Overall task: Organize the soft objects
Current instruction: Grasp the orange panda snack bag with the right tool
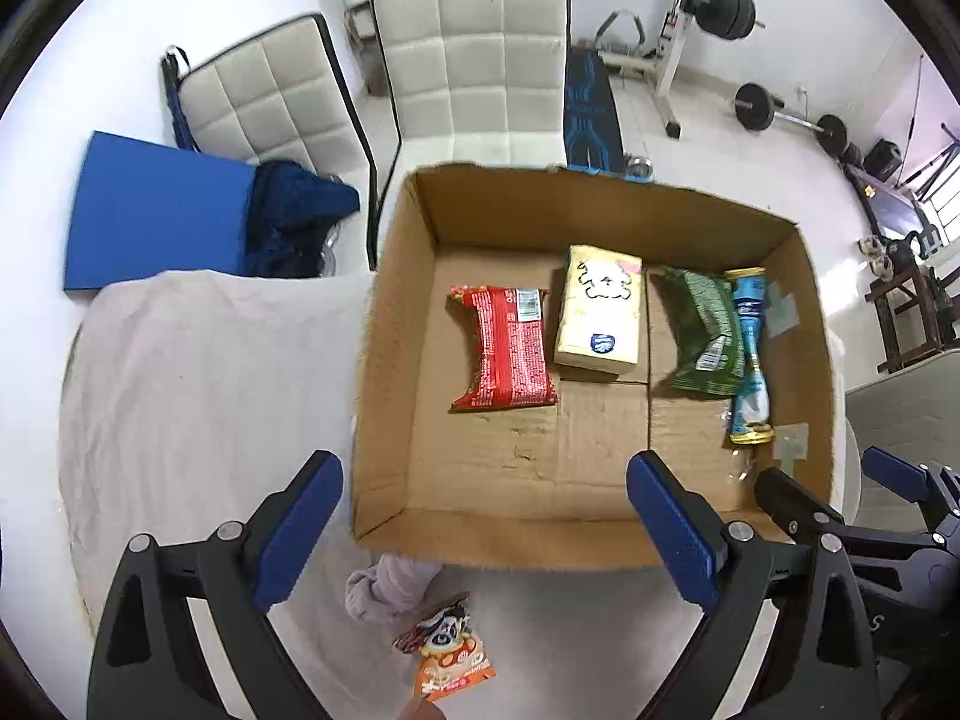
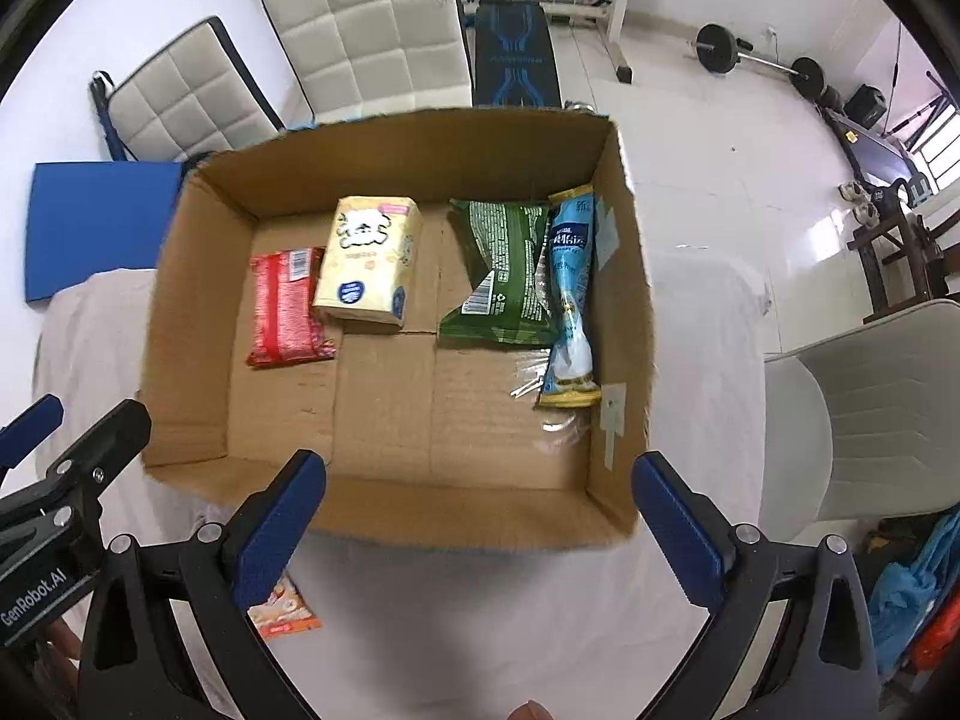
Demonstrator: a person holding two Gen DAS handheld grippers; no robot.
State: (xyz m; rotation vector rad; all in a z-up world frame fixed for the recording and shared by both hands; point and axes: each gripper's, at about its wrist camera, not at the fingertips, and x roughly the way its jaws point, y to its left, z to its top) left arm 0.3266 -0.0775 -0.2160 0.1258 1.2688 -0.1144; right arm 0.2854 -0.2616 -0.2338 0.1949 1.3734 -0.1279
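Both hand-held grippers, left and right, hang wide and empty above the box, four soft packs lined up ahead, while an orange packet waits below them on the surface.

Both views are brightly, evenly lit — glare is seen on the floor by a window; edges are bent and vignetted.
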